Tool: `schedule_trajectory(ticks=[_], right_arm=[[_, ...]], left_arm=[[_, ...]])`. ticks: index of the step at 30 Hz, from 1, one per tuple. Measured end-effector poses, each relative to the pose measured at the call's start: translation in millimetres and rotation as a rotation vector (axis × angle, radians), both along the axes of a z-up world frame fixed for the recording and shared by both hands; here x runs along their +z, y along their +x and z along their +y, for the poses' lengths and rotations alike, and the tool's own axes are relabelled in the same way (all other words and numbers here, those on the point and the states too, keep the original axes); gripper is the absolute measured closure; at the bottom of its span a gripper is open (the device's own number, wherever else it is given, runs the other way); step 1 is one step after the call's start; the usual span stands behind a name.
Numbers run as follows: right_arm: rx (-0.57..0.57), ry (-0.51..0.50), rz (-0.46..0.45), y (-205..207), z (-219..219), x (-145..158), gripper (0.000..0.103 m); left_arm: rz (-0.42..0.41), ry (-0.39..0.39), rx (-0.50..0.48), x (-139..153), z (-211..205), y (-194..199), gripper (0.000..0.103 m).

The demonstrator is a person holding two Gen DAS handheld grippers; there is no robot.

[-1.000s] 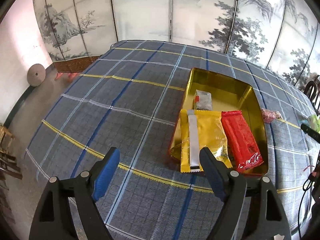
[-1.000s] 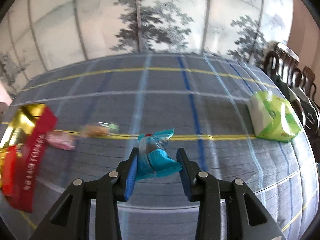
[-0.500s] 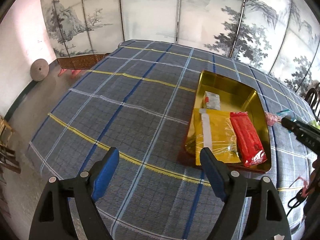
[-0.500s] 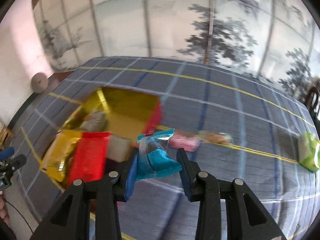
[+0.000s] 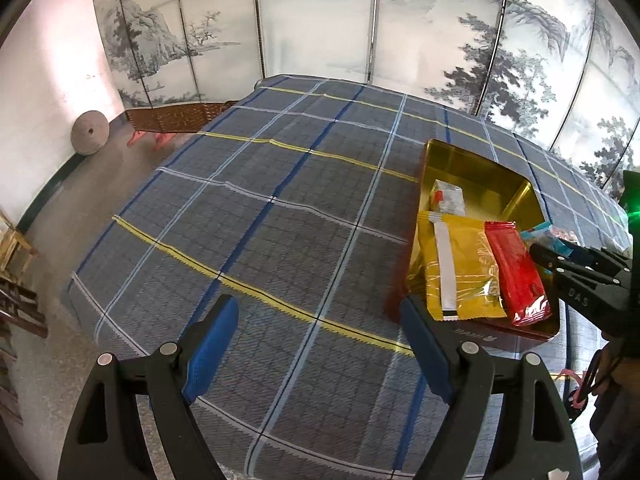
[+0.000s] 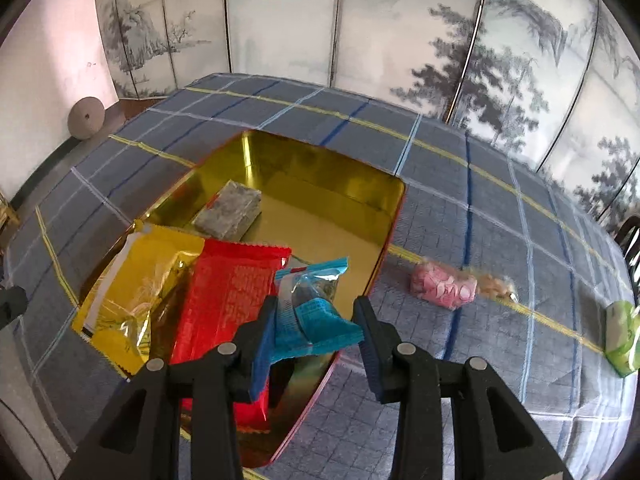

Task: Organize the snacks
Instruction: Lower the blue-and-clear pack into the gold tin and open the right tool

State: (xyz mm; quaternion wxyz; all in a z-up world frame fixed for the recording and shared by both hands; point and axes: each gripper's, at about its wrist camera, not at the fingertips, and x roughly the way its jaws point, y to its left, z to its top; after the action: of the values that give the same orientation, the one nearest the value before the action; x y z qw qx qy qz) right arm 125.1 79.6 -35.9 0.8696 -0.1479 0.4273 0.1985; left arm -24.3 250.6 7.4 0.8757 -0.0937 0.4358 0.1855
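A gold tin tray [image 6: 320, 176] [image 5: 480, 160] sits on the plaid cloth. It holds a yellow packet [image 6: 136, 276] [image 5: 460, 264], a red packet [image 6: 228, 296] [image 5: 514, 264] and a small grey packet [image 6: 230, 210] [image 5: 448, 196]. My right gripper [image 6: 316, 324] is shut on a blue snack packet [image 6: 316, 312], held over the tray's right part above the red packet. It also shows in the left wrist view [image 5: 538, 248], at the tray's right side. My left gripper [image 5: 320, 344] is open and empty, above the cloth left of the tray.
A pink snack [image 6: 444, 290] and a tan snack [image 6: 496, 286] lie on the cloth right of the tray. A green packet [image 6: 620, 336] lies at the far right. A painted folding screen stands behind the table. A round stone disc [image 5: 90, 132] leans on the left wall.
My right gripper has carried the blue packet leftward, from the open cloth to above the tray. My left gripper has drifted left, so the tray now sits further right in its view.
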Motion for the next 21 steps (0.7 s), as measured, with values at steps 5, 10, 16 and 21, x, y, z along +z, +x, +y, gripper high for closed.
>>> schedule_trajectory(ticks=[5,10,16,21], right_arm=[[0.006,-0.009,0.015,-1,8,0,0.065],[0.008,0.012,0.035,-5,10,-3,0.065],[0.019,0.035,0.064,-10,13,-9,0.065],[0.02,0.049,0.078,-11,13,-10,0.064]], left_arm=[[0.009,0.002,-0.004,-1,-1,1,0.023],[0.009,0.004,-0.009,-1,-3,1,0.023],[0.014,0.008,-0.014,-1,-5,2,0.023],[0.013,0.014,-0.025,1,-10,3,0.023]])
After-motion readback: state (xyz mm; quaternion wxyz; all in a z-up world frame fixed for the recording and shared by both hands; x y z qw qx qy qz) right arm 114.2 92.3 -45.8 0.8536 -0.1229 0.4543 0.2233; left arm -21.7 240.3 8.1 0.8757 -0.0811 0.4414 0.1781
